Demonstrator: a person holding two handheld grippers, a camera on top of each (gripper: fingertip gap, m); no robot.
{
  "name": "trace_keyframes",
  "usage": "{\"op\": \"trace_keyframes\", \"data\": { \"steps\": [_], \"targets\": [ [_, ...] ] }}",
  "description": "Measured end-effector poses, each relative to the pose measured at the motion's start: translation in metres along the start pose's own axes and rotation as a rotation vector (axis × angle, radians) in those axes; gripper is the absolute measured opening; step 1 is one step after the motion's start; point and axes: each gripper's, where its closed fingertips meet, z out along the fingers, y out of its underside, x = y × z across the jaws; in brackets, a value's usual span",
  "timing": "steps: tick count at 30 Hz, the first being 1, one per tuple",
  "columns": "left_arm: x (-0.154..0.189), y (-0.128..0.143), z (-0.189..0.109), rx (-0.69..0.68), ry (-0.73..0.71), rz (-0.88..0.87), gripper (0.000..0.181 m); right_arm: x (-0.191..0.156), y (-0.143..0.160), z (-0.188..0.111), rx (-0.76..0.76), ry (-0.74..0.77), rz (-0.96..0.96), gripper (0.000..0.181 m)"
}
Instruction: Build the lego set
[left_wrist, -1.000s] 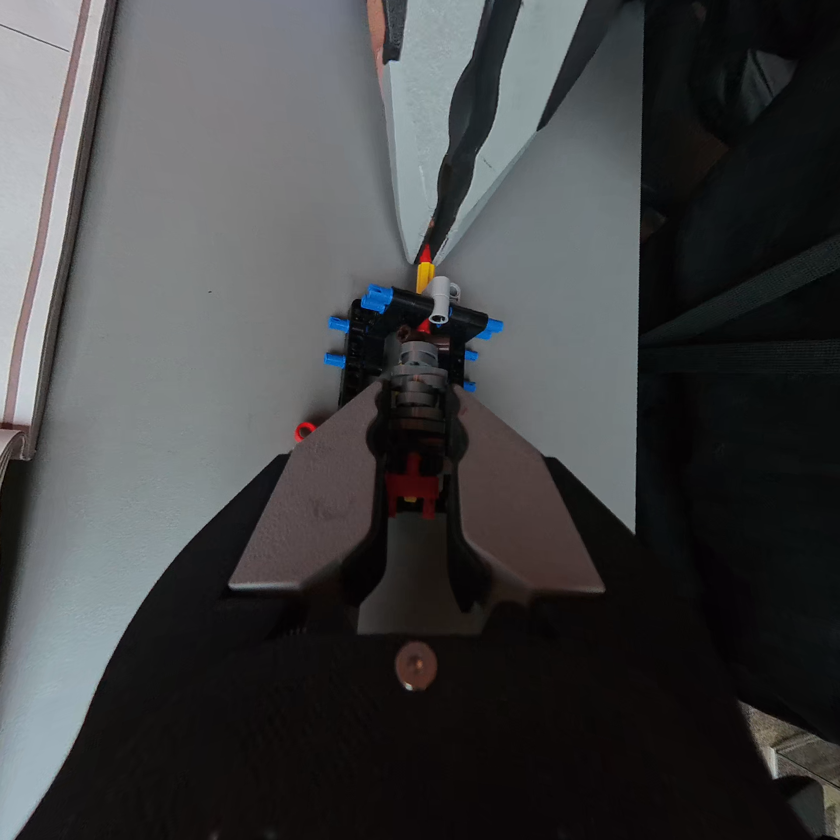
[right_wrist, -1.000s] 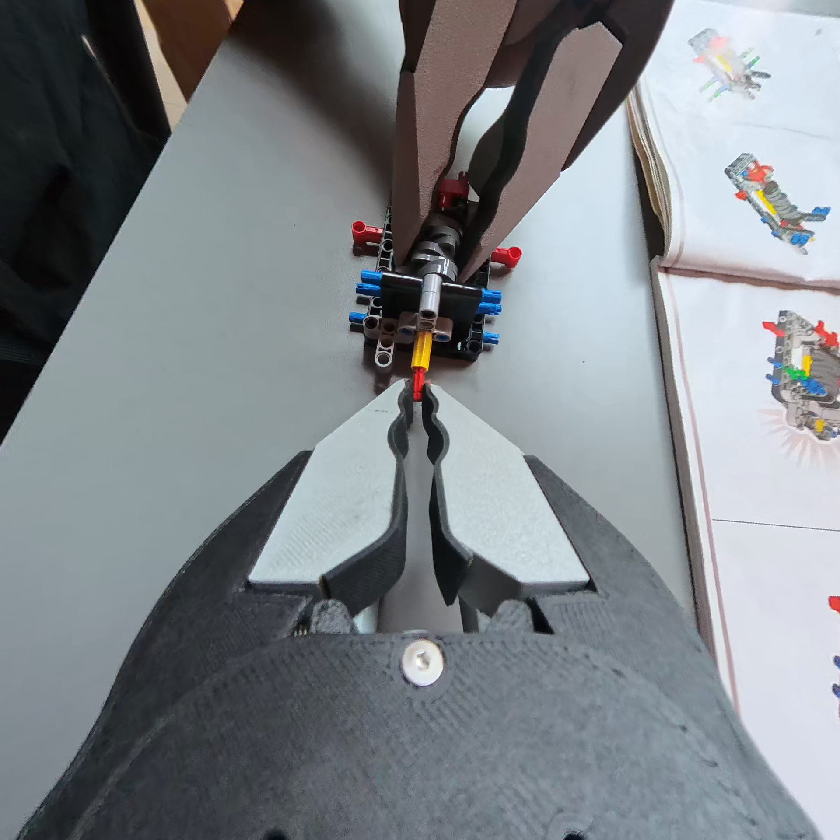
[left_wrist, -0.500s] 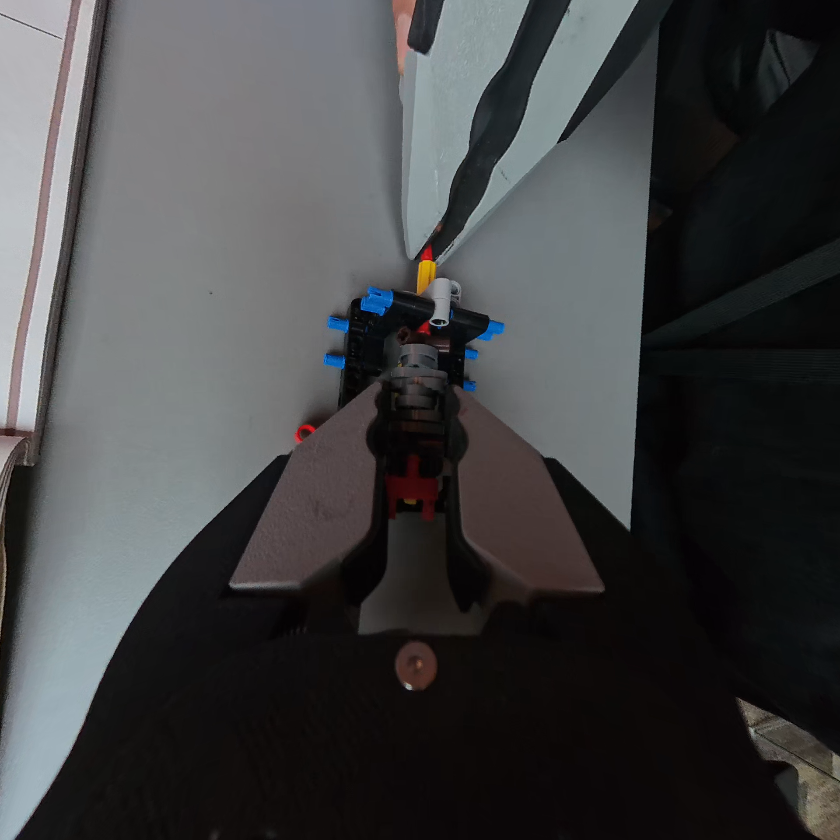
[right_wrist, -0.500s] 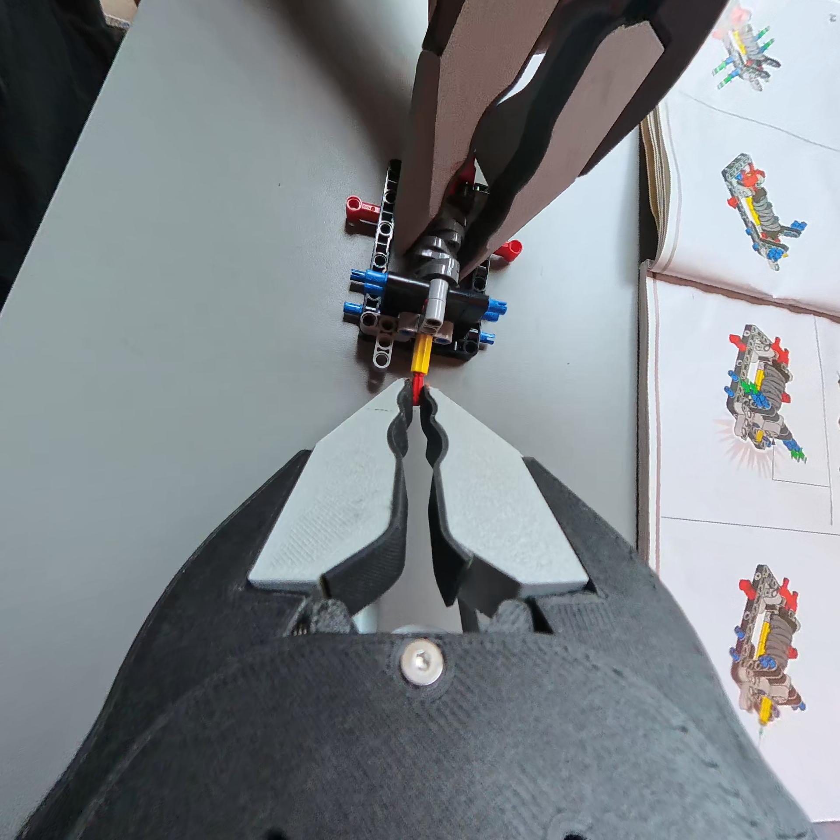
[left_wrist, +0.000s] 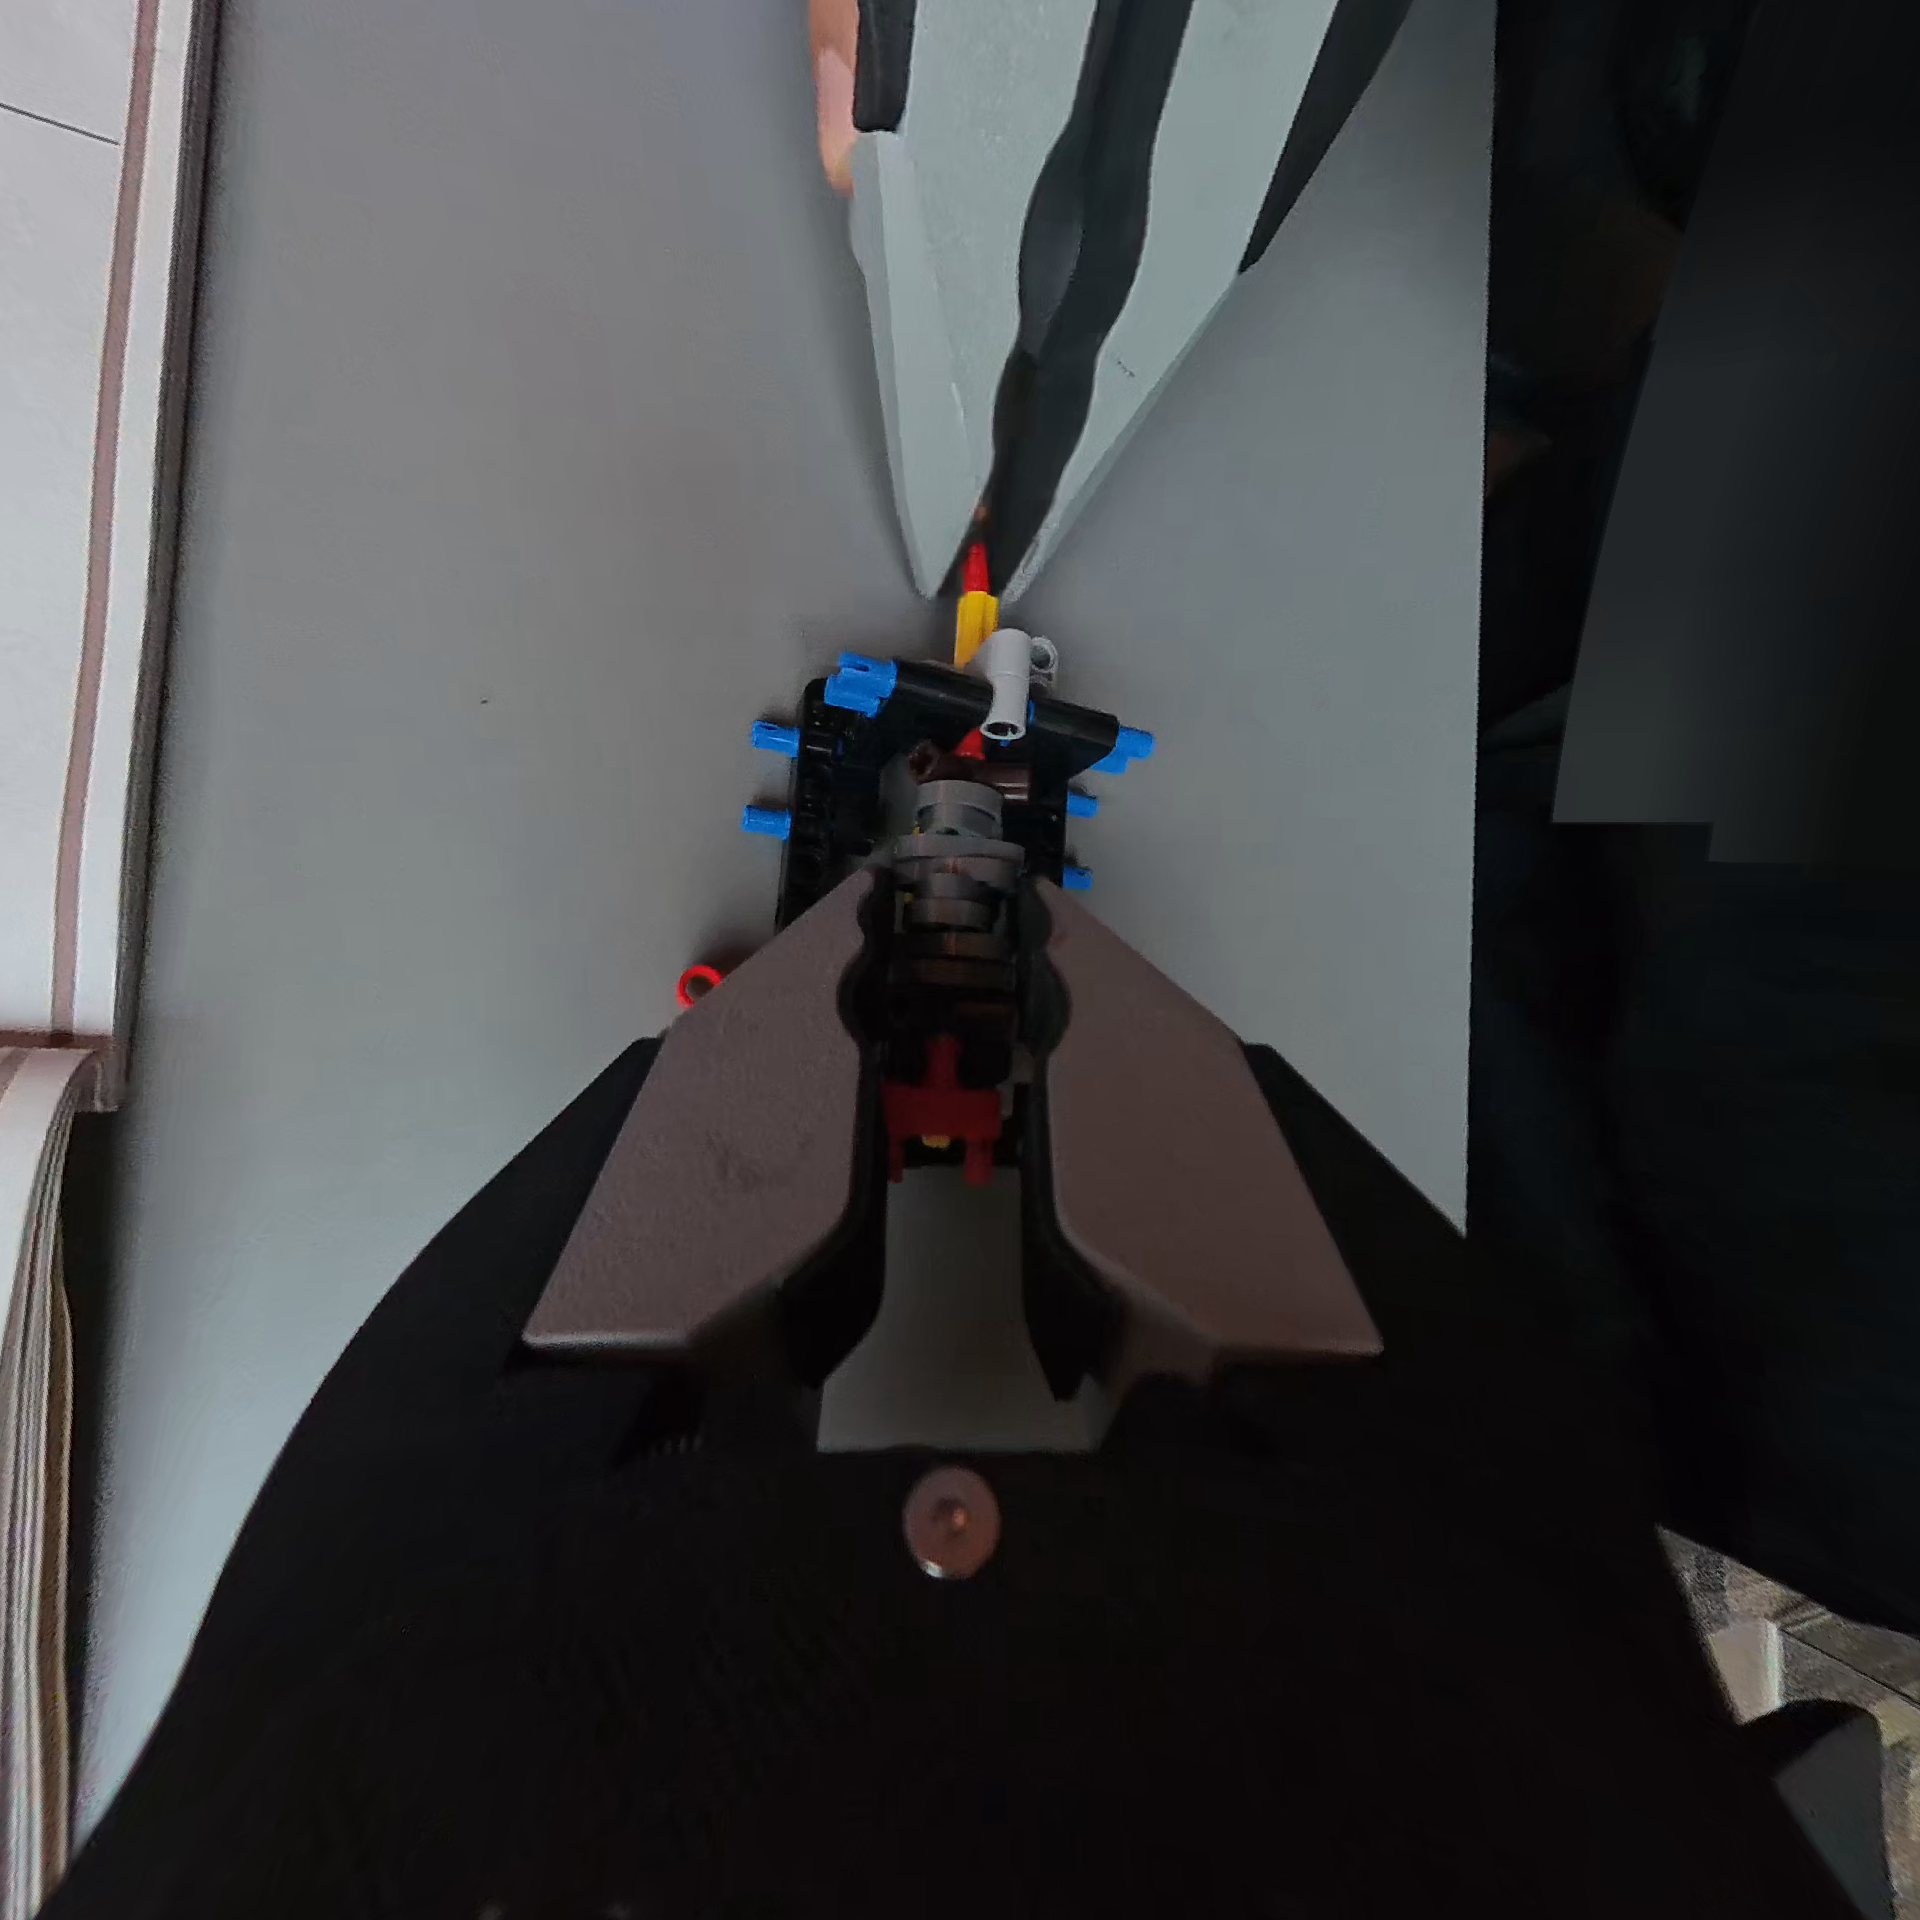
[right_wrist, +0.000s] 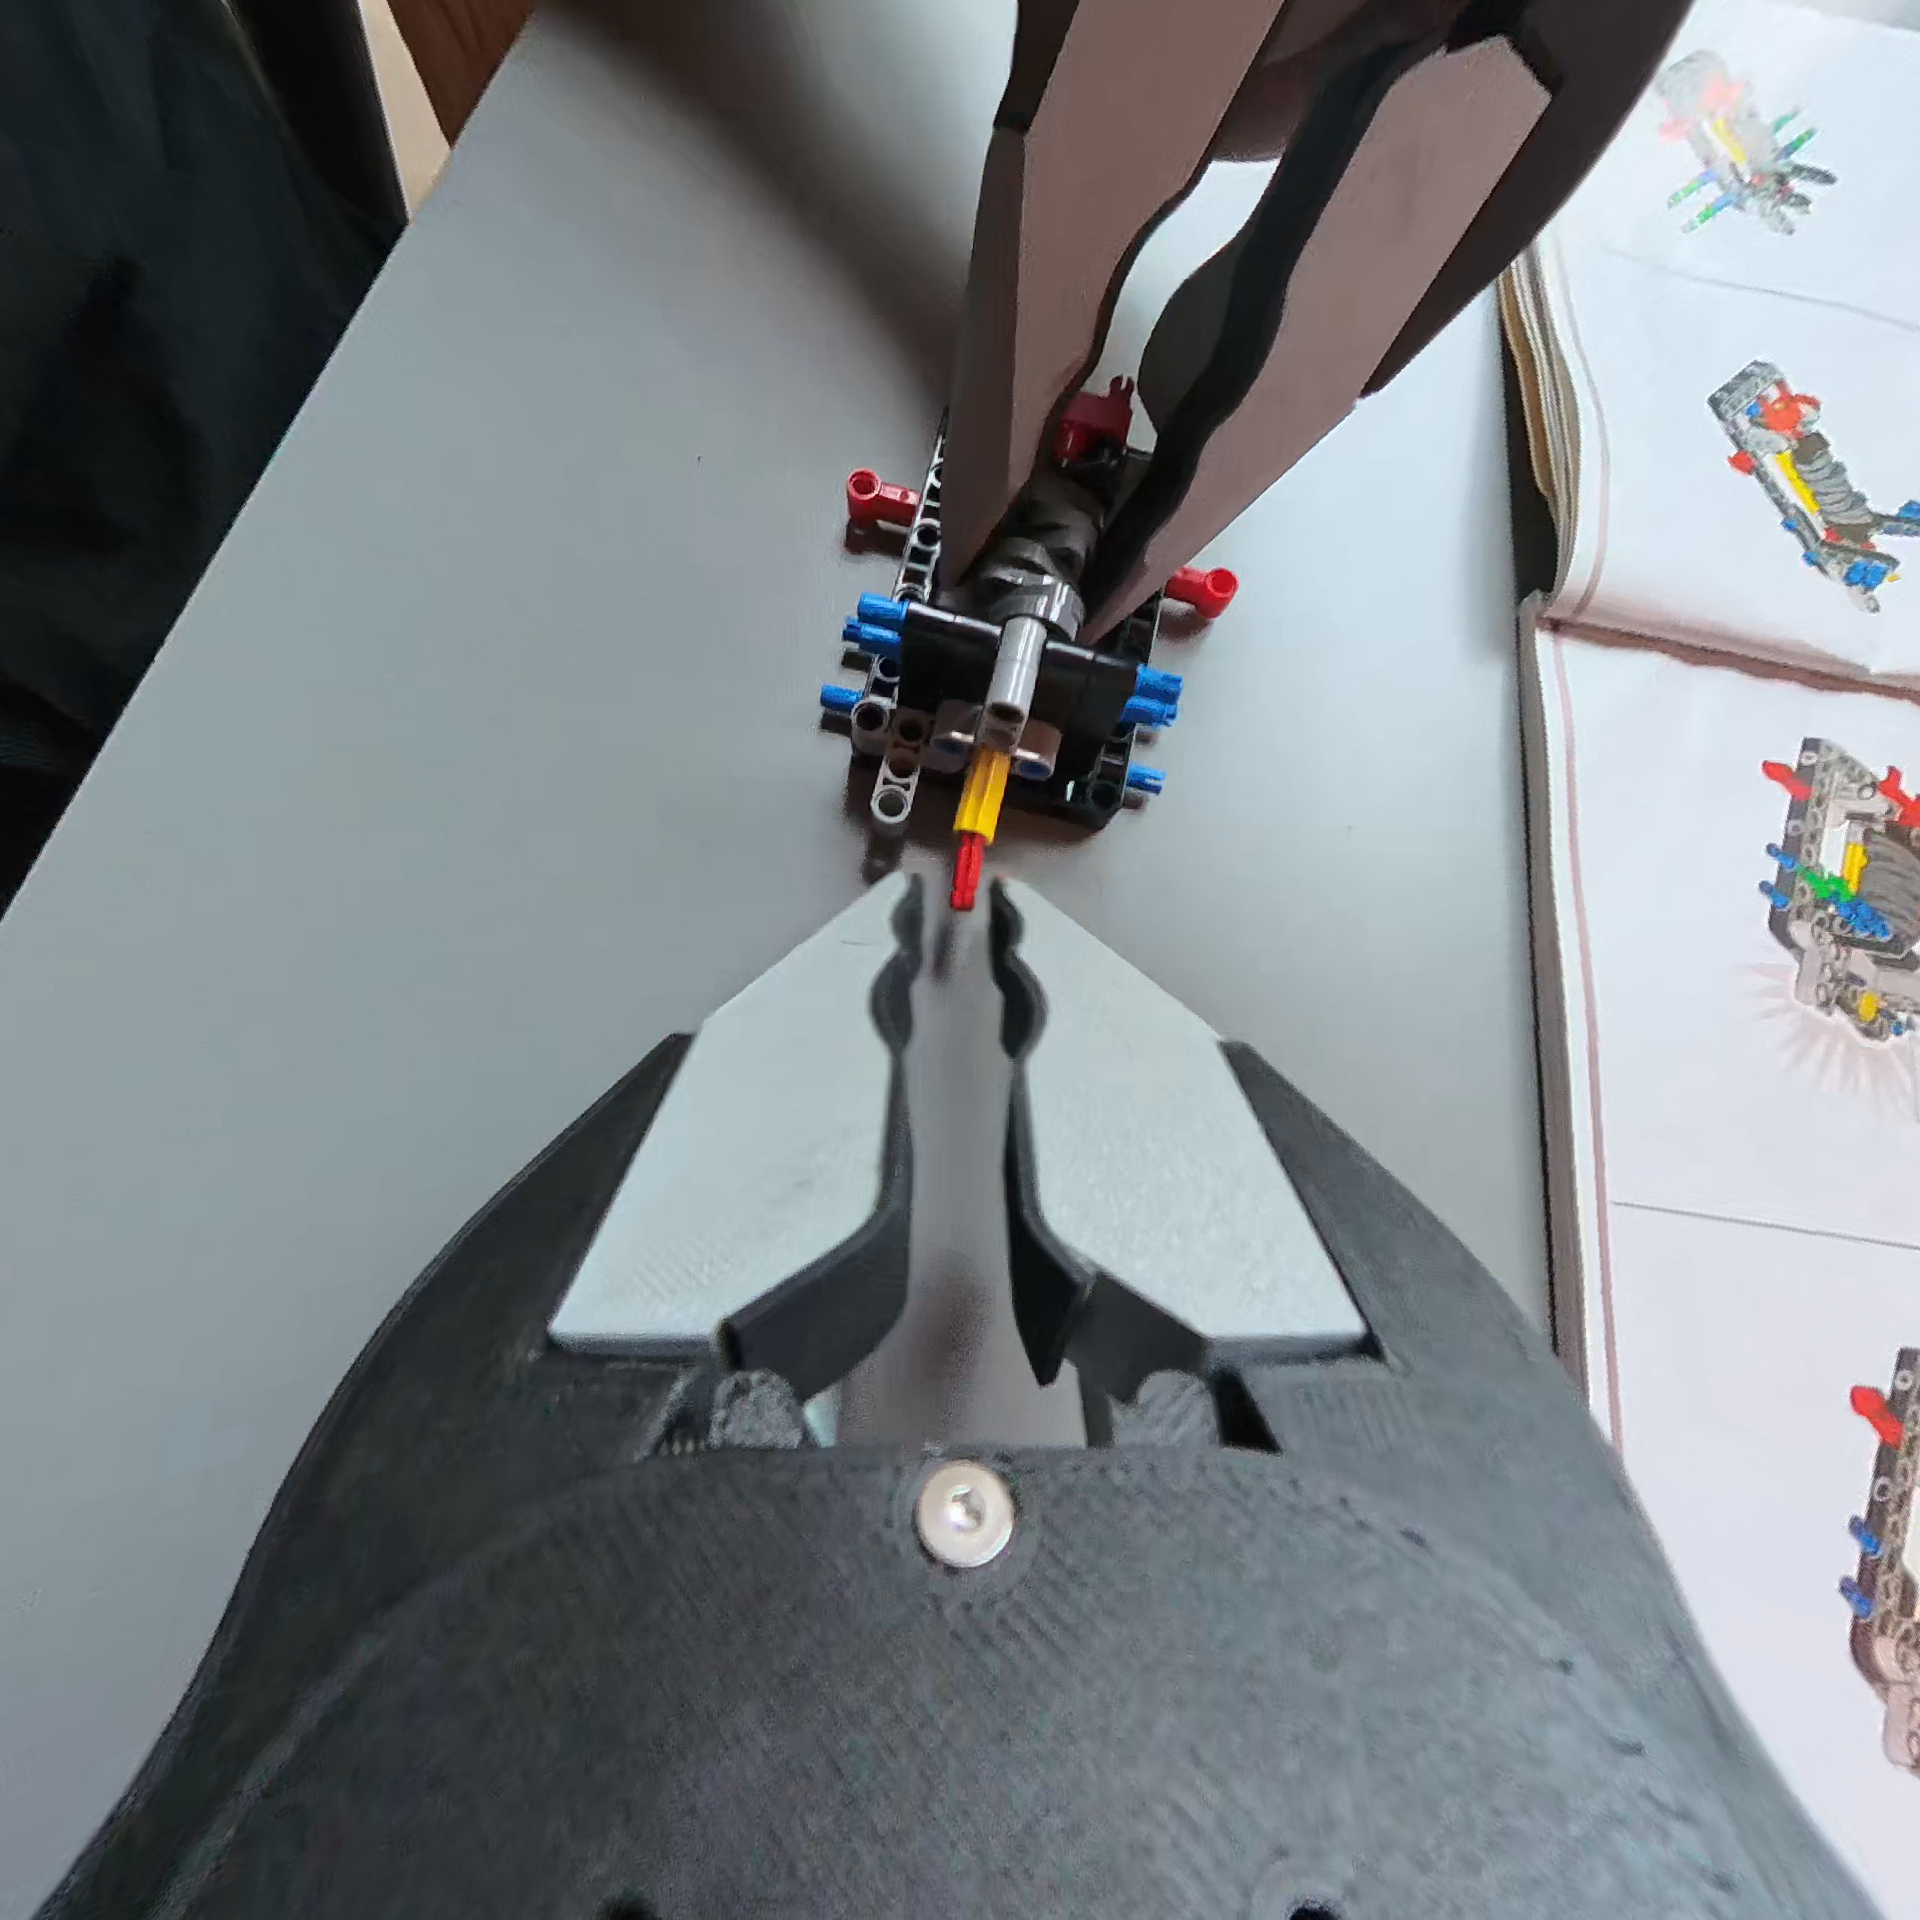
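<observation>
- The lego model (left_wrist: 940, 821) sits on the grey table (left_wrist: 468, 520); the left gripper (left_wrist: 951, 894) is clenched on its dark ribbed middle, hiding the near half of the frame.
- In the left view the red pin (left_wrist: 974, 566) looks pinched by the right gripper (left_wrist: 971, 587).
- The right view shows otherwise: the right gripper (right_wrist: 954, 888) is released, fingertips (right_wrist: 902, 891) either side of the red pin (right_wrist: 966, 875), a gap visible.
- Only the right view shows the instruction booklet (right_wrist: 1725, 935), cut off at the edge.
</observation>
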Motion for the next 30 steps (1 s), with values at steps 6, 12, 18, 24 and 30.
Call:
{"op": "trace_keyframes", "data": {
  "steps": [6, 12, 18, 24, 30],
  "targets": [
    [-0.002, -0.004, 0.001, 0.018, -0.011, 0.046, 0.022, 0.0, 0.006, -0.01, 0.054, -0.033, 0.083, 0.021],
    [-0.001, -0.003, 0.001, 0.051, -0.054, 0.15, 0.022, -0.004, -0.004, -0.026, 0.169, -0.071, 0.175, 0.009],
    [0.002, -0.006, -0.002, 0.127, -0.049, 0.186, 0.021, -0.01, -0.003, -0.028, 0.171, -0.138, 0.271, 0.0],
    [0.002, -0.007, -0.002, 0.154, -0.048, 0.192, 0.021, -0.011, -0.009, -0.028, 0.205, -0.154, 0.335, 0.0],
    [0.003, -0.007, -0.001, 0.158, -0.047, 0.193, 0.021, -0.014, -0.008, -0.022, 0.173, -0.155, 0.326, 0.008]
  ]
}}
